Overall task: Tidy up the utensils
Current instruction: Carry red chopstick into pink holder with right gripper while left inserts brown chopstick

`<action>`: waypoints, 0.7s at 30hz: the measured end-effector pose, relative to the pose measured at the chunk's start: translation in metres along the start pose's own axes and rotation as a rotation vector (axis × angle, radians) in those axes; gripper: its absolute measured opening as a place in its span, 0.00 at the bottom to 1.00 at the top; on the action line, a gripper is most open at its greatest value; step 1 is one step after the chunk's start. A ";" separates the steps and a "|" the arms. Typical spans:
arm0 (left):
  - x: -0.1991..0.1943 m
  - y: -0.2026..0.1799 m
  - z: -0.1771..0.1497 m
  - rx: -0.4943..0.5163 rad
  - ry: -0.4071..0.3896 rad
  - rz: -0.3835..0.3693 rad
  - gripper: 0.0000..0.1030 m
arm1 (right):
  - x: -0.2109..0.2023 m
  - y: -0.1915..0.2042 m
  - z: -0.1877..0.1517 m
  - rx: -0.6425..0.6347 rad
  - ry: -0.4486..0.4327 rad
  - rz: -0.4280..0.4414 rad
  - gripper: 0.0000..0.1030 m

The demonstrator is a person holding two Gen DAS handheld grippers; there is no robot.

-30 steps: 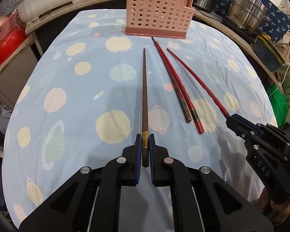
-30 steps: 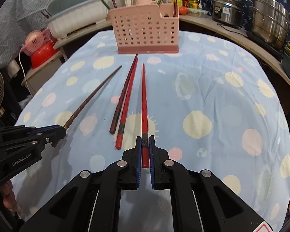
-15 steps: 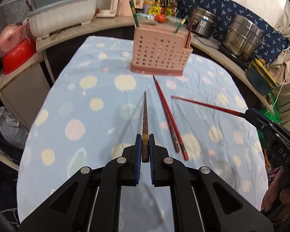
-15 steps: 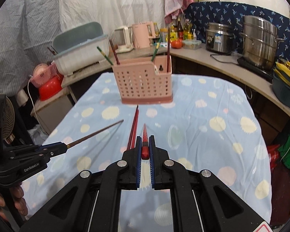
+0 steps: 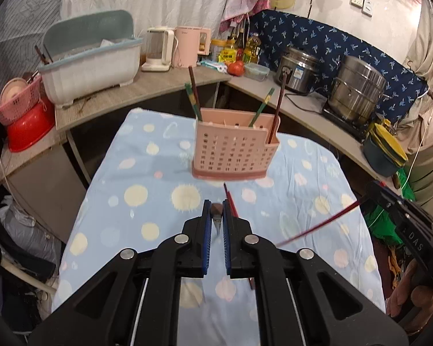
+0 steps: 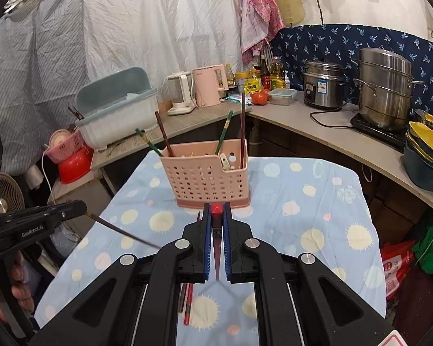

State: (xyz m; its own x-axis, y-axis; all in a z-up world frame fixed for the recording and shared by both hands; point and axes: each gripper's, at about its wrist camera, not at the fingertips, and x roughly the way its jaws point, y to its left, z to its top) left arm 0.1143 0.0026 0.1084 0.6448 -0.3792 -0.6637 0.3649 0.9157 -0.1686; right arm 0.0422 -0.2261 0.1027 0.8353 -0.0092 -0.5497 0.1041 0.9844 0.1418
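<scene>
left gripper (image 5: 215,222) clamps a slim dark-brown chopstick (image 5: 216,214), right gripper (image 6: 216,230) clamps a glossy red chopstick (image 6: 216,216), facing the perforated pink plastic basket (image 6: 206,180).

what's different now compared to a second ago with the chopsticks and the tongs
Both tongs have risen off the table, each carrying its chopstick into the air: the left tongs lifted the brown chopstick, the right tongs the red chopstick. Neither grip changed. The pink basket and the two chopsticks on the cloth stayed put.

A pink kettle (image 6: 209,85) and steel steamer pot (image 6: 385,88) (both lidded) stand on the counter (image 6: 309,121).
</scene>
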 end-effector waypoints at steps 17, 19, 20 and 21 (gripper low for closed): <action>-0.017 -0.025 0.175 0.041 -0.278 0.017 0.07 | 0.026 0.001 0.162 0.025 -0.215 0.063 0.07; -0.011 -0.026 0.194 0.039 -0.306 0.024 0.07 | 0.038 0.004 0.180 0.035 -0.236 0.071 0.07; -0.008 -0.026 0.200 0.040 -0.318 0.028 0.07 | 0.045 0.007 0.187 0.033 -0.244 0.068 0.07; -0.003 -0.026 0.207 0.043 -0.326 0.033 0.07 | 0.051 0.010 0.192 0.033 -0.248 0.067 0.07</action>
State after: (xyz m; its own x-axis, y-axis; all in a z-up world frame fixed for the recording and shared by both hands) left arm 0.2419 -0.0482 0.2652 0.8353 -0.3782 -0.3989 0.3635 0.9244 -0.1153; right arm 0.1889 -0.2508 0.2340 0.9472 0.0088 -0.3206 0.0586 0.9781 0.1999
